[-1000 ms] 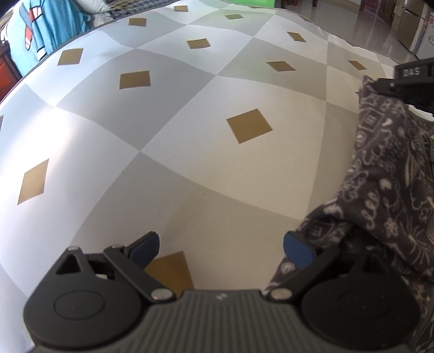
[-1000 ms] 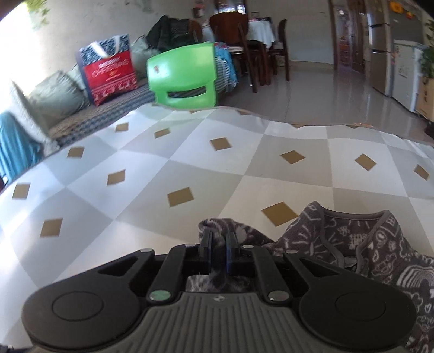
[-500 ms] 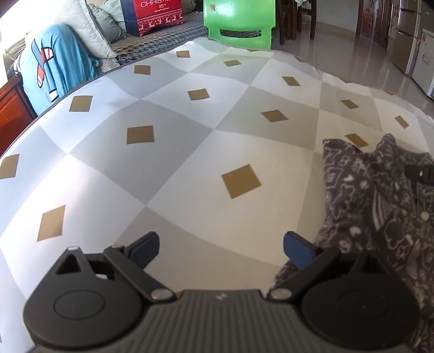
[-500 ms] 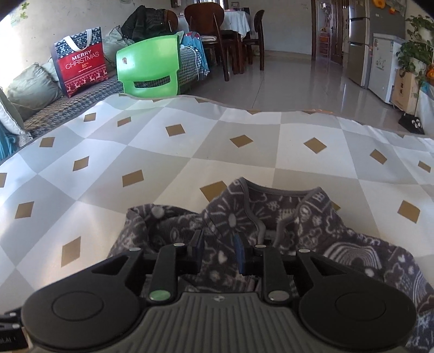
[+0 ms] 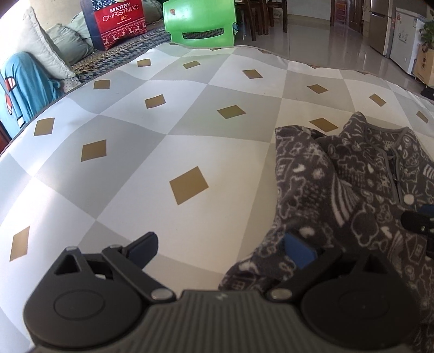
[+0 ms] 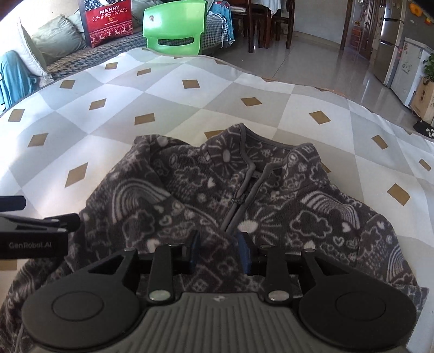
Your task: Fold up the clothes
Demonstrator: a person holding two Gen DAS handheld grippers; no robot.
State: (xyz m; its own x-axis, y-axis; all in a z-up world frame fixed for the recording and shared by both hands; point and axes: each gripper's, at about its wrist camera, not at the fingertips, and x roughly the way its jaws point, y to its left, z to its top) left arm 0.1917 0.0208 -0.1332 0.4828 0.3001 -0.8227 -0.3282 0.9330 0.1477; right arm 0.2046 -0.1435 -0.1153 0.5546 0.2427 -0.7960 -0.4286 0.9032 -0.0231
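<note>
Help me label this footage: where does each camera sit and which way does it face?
Left wrist: on the left claw, open, low over the checked cloth, facing the green chair; the jacket lies at its right.
Right wrist: on the right claw, partly open over the jacket, facing the same way; the left claw enters at left.
Shared: jacket, cloth, chair, Christmas bag.

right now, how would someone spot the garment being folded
On the checked tablecloth with tan diamonds, look near the edge closest to the grippers. The fleece jacket lies there: the only cloth on it, dark grey with white doodle prints and a grey zip.
</note>
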